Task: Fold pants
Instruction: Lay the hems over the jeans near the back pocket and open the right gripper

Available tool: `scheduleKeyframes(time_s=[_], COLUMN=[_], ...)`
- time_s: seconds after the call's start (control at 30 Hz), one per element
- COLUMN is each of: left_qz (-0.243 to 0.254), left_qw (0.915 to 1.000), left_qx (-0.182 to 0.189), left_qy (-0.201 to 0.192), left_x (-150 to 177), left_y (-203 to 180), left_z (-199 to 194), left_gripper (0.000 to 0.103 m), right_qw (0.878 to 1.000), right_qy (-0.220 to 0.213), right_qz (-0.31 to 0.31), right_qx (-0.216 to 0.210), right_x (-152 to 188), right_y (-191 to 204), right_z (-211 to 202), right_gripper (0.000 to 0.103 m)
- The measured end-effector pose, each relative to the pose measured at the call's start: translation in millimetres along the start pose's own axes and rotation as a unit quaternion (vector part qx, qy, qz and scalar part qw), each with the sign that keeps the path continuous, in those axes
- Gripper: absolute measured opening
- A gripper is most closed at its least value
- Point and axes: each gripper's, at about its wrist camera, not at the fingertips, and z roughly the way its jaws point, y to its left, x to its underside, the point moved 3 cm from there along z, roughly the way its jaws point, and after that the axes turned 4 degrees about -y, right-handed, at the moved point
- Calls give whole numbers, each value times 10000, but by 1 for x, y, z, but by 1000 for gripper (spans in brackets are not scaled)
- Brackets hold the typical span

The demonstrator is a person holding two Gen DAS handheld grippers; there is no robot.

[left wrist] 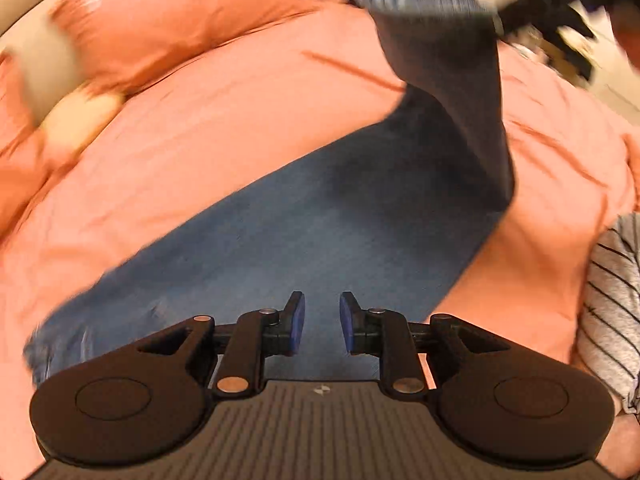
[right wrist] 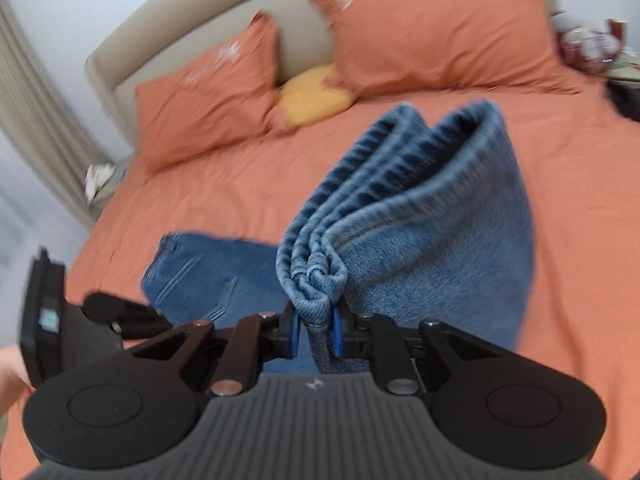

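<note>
While my right gripper (right wrist: 315,334) pinches the jeans (right wrist: 404,216) at bunched hems, left gripper (left wrist: 322,322) hangs spread; denim's heavy, floppy — I'd grab the waistband.

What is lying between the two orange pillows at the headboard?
A small yellow cushion sits in the gap between the left pillow and the right pillow, in the right wrist view.

This is a home bedroom. A wide bed (right wrist: 200,208) with an orange sheet fills both views, backed by a padded beige headboard (right wrist: 160,40), with two orange pillows (right wrist: 432,36) and a small yellow cushion (right wrist: 312,98) between them. Pale curtains (right wrist: 36,120) hang at the left.
</note>
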Motion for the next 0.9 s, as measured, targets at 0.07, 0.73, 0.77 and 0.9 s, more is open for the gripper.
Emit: scheduleKeyframes(time_s=[0.07,0.73,0.77,0.9], left_qz=[-203,-1110,-1129,-1313], left_qw=[9997,9928,9924,9889], left_qx=[-100,427,457,619], left_qy=[27,-159,-194,-306], left_x=[16,69,66,55], left_y=[13,75,75,75], left_z=[0,16,16,20], left_gripper=[26,35,36,42], right_qw=[9997,9894,9886,9940], right_qy=[220,1289,1270,1033], right_qz=[35,603,695,362], right_qx=[-101,-297,-415,-78], right_x=[12,87,87,83], right_y=[14,36,35,28], right_z=[34,170,164,138], right_gripper=[12,40,39,38])
